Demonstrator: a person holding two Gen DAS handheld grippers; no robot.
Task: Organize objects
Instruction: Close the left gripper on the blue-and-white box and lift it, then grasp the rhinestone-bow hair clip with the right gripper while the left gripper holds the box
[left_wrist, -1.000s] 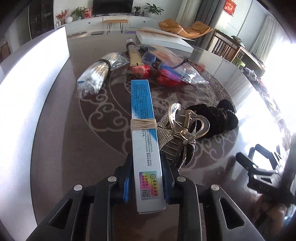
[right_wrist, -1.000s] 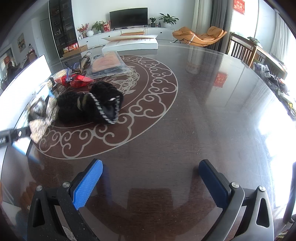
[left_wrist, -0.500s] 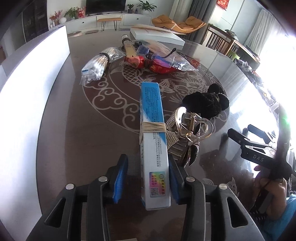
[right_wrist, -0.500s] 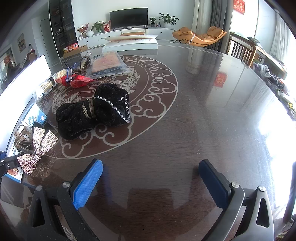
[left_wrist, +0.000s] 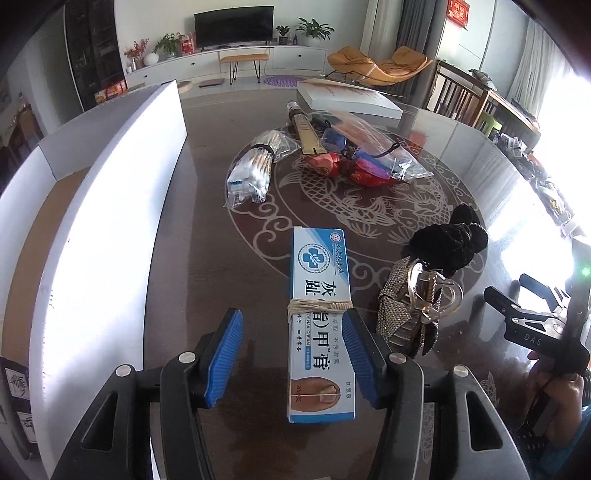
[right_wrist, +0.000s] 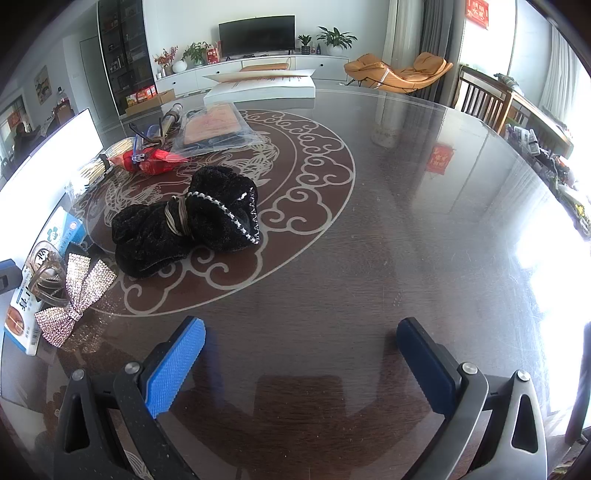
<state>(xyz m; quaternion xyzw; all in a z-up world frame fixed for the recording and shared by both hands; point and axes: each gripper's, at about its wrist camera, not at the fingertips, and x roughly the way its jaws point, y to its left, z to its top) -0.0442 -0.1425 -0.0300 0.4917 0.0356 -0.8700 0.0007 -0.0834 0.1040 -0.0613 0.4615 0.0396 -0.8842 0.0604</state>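
1. Left gripper (left_wrist: 291, 354) sits at the bottom middle of the left wrist view with its two blue pads spread wide apart, holding nothing.
2. Between those pads lies a blue and white toe nail cream box (left_wrist: 320, 325), flat on the dark glass table (left_wrist: 207, 236). The box is close to the right pad (left_wrist: 358, 363); I cannot tell if they touch. The left pad (left_wrist: 223, 356) is well away from it.
3. A thin string (left_wrist: 319, 305) is wound around the middle of the box.
4. Just right of the box is a sparkly bow hair clip (left_wrist: 415, 314), and a fuzzy black cloth bundle (left_wrist: 448, 242) lies just above it in the frame.
5. In the upper middle of that view are a bag of cotton swabs (left_wrist: 253, 171) and a clear plastic bag of small things (left_wrist: 369, 149).
6. A big white box (left_wrist: 96, 236) runs along the left side.
7. Right gripper (right_wrist: 301, 365) is at the bottom of the right wrist view, also opened wide and holding nothing, over bare table.
8. In that view the black bundle (right_wrist: 188, 218) is left of the middle, and the bow clip (right_wrist: 74, 291) and cream box (right_wrist: 22, 317) are at the left edge.
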